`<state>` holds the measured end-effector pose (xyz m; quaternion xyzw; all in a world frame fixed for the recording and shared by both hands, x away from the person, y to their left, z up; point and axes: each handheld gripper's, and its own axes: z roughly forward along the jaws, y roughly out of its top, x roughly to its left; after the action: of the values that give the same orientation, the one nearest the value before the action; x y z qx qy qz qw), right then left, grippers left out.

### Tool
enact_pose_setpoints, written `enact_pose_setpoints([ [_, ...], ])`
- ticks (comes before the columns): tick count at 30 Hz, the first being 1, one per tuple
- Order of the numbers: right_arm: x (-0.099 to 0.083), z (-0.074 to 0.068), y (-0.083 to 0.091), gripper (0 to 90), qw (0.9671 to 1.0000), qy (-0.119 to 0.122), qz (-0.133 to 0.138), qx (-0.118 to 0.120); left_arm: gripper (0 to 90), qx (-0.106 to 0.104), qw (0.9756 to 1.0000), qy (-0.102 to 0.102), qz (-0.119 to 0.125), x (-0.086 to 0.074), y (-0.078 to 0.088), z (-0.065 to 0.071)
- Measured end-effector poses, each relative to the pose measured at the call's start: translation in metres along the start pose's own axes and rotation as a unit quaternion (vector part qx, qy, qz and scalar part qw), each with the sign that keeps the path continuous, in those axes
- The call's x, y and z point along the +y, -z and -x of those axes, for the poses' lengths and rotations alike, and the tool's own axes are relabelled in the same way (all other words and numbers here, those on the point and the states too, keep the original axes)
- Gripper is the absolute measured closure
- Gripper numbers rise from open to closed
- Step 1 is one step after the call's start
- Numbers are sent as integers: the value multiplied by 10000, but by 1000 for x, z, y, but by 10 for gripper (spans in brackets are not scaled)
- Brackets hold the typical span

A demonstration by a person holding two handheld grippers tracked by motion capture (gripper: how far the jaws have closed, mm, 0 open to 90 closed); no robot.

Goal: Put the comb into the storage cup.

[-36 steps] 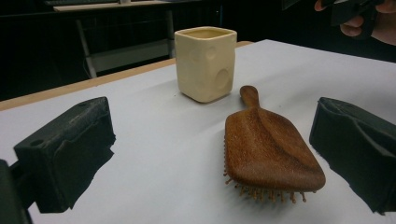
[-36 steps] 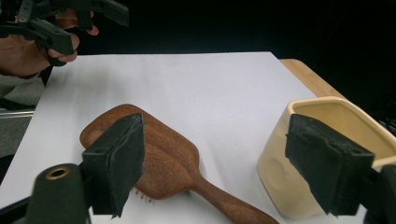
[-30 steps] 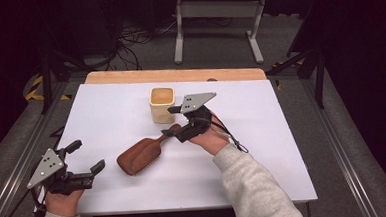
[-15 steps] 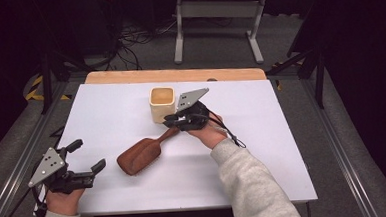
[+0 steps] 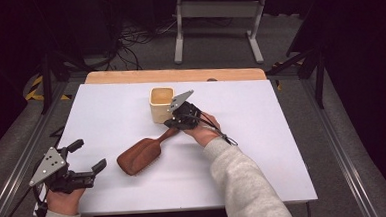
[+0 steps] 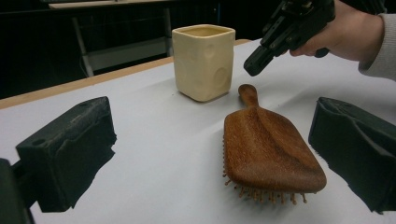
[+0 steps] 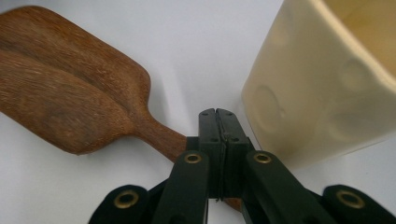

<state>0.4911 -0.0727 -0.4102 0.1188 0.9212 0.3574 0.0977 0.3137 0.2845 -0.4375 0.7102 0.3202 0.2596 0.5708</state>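
Wooden hairbrush [image 5: 140, 154]: rigid, light, best gripped at its narrow handle; my right gripper [image 5: 174, 122] hovers there, jaws together; left gripper [image 5: 86, 159] spread apart.

A white table [image 5: 262, 135] with a bare wooden strip [image 5: 174, 75] along its far edge stands on a grey floor [image 5: 333, 146]. Beyond it a pale metal stand [image 5: 216, 9] rises from two feet, with black cables [image 5: 137, 36] tangled on the floor to its left. Yellow-black tape [image 5: 37, 89] marks the floor at left. The far room lies in darkness.
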Motion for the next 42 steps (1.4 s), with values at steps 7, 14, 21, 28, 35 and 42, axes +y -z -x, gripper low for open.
enact_pose_setpoints([
  [7, 0, 3, -13, 896, 9998, -70, -188, -77, 14, 10, 10000, 24, -4, -1, 0, 0],
  [14, -1, 6, -25, 897, 9987, -77, -482, -131, 14, 1, 10000, 42, -3, -1, 0, 0],
  [21, -3, 5, -27, 897, 9974, -69, -715, -89, 15, 5, 10000, 31, -8, -1, 0, 0],
  [28, -7, 5, -22, 897, 9964, -105, -843, 76, 14, 2, 10000, 39, -25, -1, 0, 0],
  [35, -9, 2, -18, 898, 9945, -139, -1010, 232, 14, 4, 10000, 29, -36, -1, 0, 1],
  [42, -10, -5, -12, 898, 9922, -113, -1192, 345, 14, 5, 10000, 29, -33, -1, 0, 1],
])
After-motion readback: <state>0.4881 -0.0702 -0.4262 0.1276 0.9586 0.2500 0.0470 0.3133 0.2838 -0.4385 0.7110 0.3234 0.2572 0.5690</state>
